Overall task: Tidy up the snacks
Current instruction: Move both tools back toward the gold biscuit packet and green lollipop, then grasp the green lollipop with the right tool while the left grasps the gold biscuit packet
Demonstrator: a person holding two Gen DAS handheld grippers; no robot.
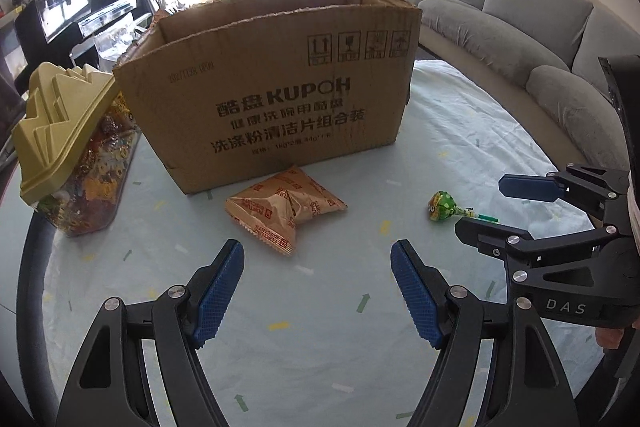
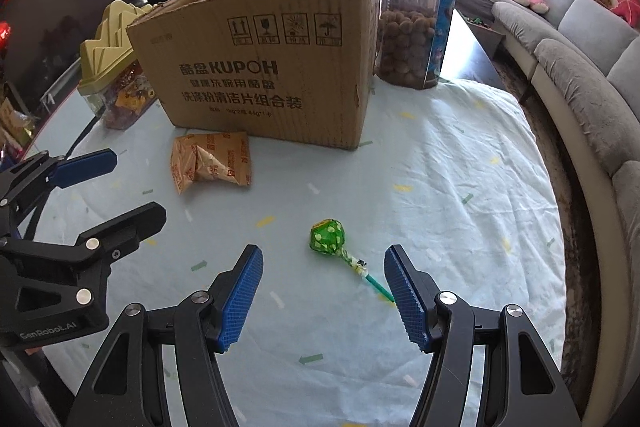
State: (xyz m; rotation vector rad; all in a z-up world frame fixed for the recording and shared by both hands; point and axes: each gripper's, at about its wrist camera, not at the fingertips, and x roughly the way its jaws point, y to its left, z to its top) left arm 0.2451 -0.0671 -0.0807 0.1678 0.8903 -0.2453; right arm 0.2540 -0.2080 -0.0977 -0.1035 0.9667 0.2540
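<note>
The biggest risk sits with the lollipop [image 2: 327, 236]: its green-wrapped head is round and its thin stick [image 2: 372, 277] lies flat on the pale tablecloth [image 2: 460, 187], so pads that close on the stick alone may pinch cloth with it or flick the sweet away, and pads that close on the head may squeeze it out sideways. The orange snack packet [image 1: 286, 213] is puffy and creased in the middle; a grip on one loose corner would probably let it sag or slip on the way to the cardboard box [image 1: 276, 87], whose front wall stands high enough that a low carry could knock against its rim. The two tools also work close together, so a crossing reach could bump one on the other. In the left wrist view the left gripper [image 1: 318, 291] has its jaws standing well apart, holding nothing and touching nothing, with the packet at about 12 o'clock just beyond its fingertips and the box farther off at 12 o'clock. In the right wrist view the right gripper [image 2: 324, 291] is likewise spread and empty; the lollipop head lies at 12 o'clock just ahead, its stick running toward 4 o'clock until its end meets or passes behind the right pad [image 2: 408, 301], and contact there I cannot settle. A clear jar with a yellow lid [image 1: 60, 131] stands at 9 o'clock of the box.
</note>
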